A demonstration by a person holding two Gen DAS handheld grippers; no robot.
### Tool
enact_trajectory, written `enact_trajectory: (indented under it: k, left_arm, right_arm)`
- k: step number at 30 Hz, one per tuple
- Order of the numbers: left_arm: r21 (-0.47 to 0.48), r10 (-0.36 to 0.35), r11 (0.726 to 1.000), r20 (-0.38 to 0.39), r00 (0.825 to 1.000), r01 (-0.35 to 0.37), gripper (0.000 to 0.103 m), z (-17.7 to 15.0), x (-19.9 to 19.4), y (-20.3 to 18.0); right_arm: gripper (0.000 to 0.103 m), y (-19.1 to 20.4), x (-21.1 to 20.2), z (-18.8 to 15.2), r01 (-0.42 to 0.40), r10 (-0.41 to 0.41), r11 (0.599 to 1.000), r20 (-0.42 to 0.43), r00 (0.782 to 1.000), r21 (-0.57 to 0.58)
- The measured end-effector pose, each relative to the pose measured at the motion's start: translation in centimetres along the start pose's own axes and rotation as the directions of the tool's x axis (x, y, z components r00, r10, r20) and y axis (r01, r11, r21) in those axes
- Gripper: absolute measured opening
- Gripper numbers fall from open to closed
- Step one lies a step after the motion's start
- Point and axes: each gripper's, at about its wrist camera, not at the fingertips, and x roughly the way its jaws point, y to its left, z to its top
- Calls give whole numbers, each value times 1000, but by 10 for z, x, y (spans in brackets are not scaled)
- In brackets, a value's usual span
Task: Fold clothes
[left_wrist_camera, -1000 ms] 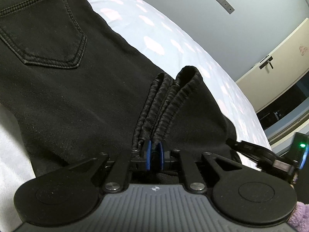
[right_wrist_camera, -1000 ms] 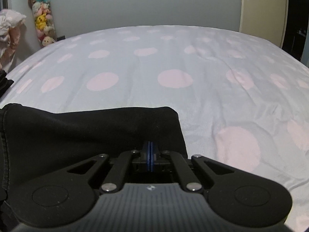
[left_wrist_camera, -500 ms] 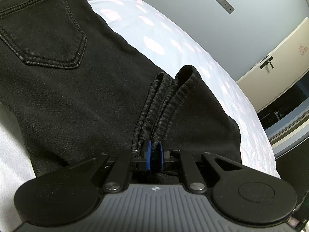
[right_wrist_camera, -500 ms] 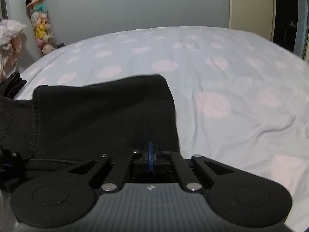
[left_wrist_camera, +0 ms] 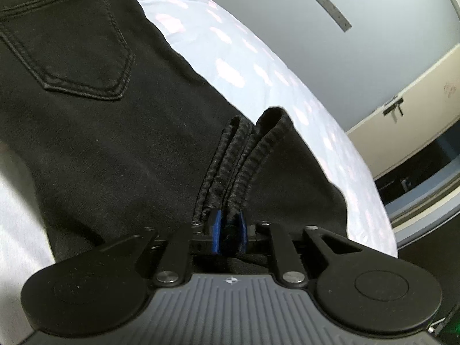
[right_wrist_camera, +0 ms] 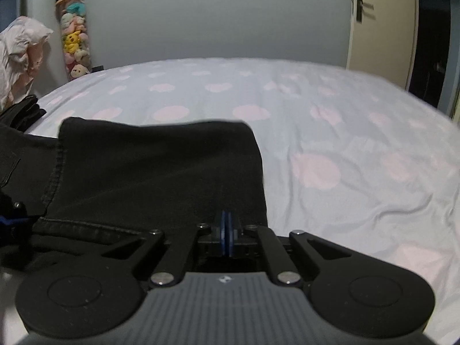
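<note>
Left wrist view: black jeans [left_wrist_camera: 120, 149] across the left and centre of frame, spread flat on a pale bedsheet [left_wrist_camera: 230, 57] dotted with pink.
Back pocket [left_wrist_camera: 69, 43]: upper left, stitched outline plain.
Hems [left_wrist_camera: 244, 161]: bunched ribbed edges, centre frame, rising from between the blue pads toward the middle.
Left gripper [left_wrist_camera: 229, 231]: lower centre; jaws just eased apart, a narrow gap now between the pads, dark cloth filling that gap. Whether pads press on it: cannot tell.
Wall [left_wrist_camera: 287, 5]: grey, upper right, with a small grey strip [left_wrist_camera: 330, 10] mounted on it.
Door [left_wrist_camera: 408, 115]: cream, right edge, dark handle on it.

Right wrist view: folded end of the jeans [right_wrist_camera: 161, 172] at left and centre, upper edge lying straight across mid-frame, right edge ending just right of the pads.
Right gripper [right_wrist_camera: 226, 237]: lower centre; blue pads pressed almost together, only a sliver between them; sits at the near edge of the cloth. Cloth nipped between pads or not: cannot tell.
Bedsheet [right_wrist_camera: 345, 149]: bare over the right half and the far side, lightly creased at lower right.
Soft toys [right_wrist_camera: 73, 34]: stacked in a tall column, upper left against the wall.
Pale bundle [right_wrist_camera: 20, 54]: crumpled, far left edge.
Dark garments [right_wrist_camera: 23, 112]: small heap at left, beside the jeans.
Door [right_wrist_camera: 379, 28]: upper right, handle visible.
</note>
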Motion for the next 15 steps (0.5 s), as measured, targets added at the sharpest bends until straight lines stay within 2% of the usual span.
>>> enact_trajectory:
  k: [1,2,3,4,8,9,10,12,15]
  left_arm:
    - [5,-2,1000,18,1000,2,36,-1,-6,-2]
    - [14,2,1000,40,999,-3,59,-3,-14,-3]
    - [23,21,999,67,998,-22,72,-4,-22,-5]
    - [33,44,998,98,994,-47,78,-6,-31,-7]
    - [15,94,995,208,974,-99,79,-5,-71,7]
    - [-12,119,993,246,962,-119,80,-3,-81,13]
    - [-41,144,990,283,948,-138,86,0,-91,20]
    - [-111,189,981,333,924,-161,88,11,-107,37]
    - [-235,221,962,375,900,-138,88,31,-117,69]
  right_arm:
    - [6,-1,-6,2,-17,16,1000,28,999,5]
    - [6,-1,-11,3,-29,29,1000,51,998,7]
    - [6,-1,-15,3,-39,39,999,70,997,5]
    - [7,-1,-19,3,-48,48,999,83,995,4]
    - [8,-1,-22,0,-77,76,997,89,993,6]
    - [8,-1,-21,0,-78,77,997,84,993,8]
    - [8,-1,-22,-1,-82,81,997,81,993,11]
    - [8,0,-23,0,-87,86,996,81,993,10]
    - [10,3,-27,-2,-96,95,995,92,991,-3]
